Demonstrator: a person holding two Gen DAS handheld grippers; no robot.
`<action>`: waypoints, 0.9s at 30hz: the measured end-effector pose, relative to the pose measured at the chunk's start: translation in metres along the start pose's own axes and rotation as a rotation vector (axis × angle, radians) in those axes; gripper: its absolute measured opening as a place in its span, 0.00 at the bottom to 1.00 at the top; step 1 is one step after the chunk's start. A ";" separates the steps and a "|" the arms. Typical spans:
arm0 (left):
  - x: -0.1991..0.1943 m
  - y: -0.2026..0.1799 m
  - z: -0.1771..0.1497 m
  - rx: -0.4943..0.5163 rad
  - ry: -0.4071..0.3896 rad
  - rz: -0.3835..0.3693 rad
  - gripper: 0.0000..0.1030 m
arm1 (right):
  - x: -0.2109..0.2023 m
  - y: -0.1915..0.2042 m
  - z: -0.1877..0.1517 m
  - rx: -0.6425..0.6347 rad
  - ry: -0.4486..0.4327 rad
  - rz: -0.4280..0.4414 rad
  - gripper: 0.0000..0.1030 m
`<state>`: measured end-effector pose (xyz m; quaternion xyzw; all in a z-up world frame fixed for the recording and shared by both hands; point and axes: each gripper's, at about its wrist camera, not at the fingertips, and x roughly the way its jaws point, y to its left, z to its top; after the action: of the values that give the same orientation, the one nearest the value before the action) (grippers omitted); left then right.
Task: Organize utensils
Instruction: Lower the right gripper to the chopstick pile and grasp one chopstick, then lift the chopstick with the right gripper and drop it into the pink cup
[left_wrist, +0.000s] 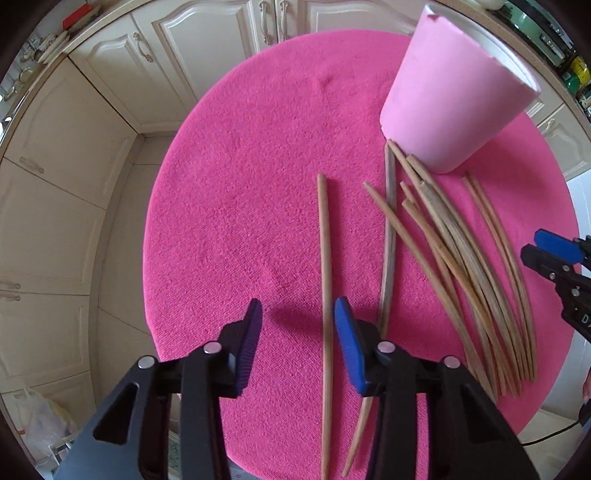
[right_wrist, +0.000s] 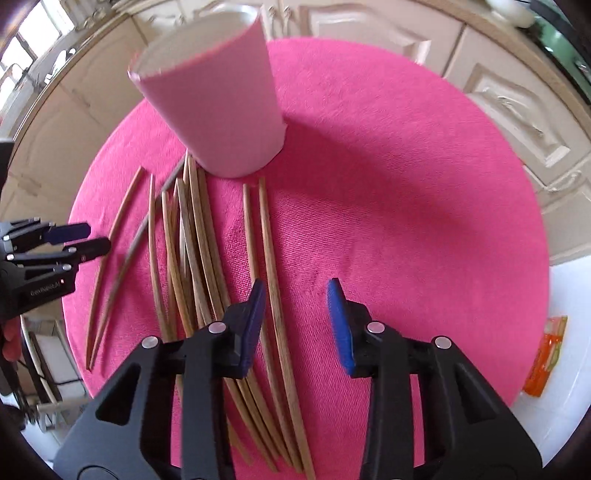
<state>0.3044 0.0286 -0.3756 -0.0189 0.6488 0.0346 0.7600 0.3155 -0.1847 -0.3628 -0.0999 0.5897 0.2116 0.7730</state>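
Left gripper (left_wrist: 298, 325) pointing straight down, blue-padded fingers (left_wrist: 349, 343) apart, nothing pressed between the pads. Right gripper (right_wrist: 296, 314) tipped steeply downward, fingers (right_wrist: 340, 325) likewise parted and gripping nothing. Seen from each other's cameras at the frame edges, both held low and side by side.

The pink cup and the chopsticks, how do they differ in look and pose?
The pink cup is wide and smooth, while the chopsticks are thin brown wooden sticks. The cup stands upright; the chopsticks lie flat. The cup is a single item; the chopsticks are many, mostly bunched, with one lying apart. Both rest on the round pink mat, and some chopstick tips reach the cup's base.
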 end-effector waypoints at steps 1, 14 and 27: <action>0.003 -0.001 0.001 0.007 0.008 0.000 0.33 | 0.005 0.001 0.001 -0.014 0.020 0.003 0.32; 0.004 0.010 0.004 -0.031 -0.026 -0.038 0.06 | 0.019 0.002 0.004 -0.104 0.094 -0.036 0.10; -0.084 0.031 0.005 -0.116 -0.346 -0.203 0.06 | -0.048 -0.059 -0.005 0.150 -0.142 0.144 0.06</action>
<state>0.2934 0.0573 -0.2914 -0.1218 0.5003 -0.0022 0.8572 0.3265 -0.2490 -0.3242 0.0161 0.5532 0.2281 0.8011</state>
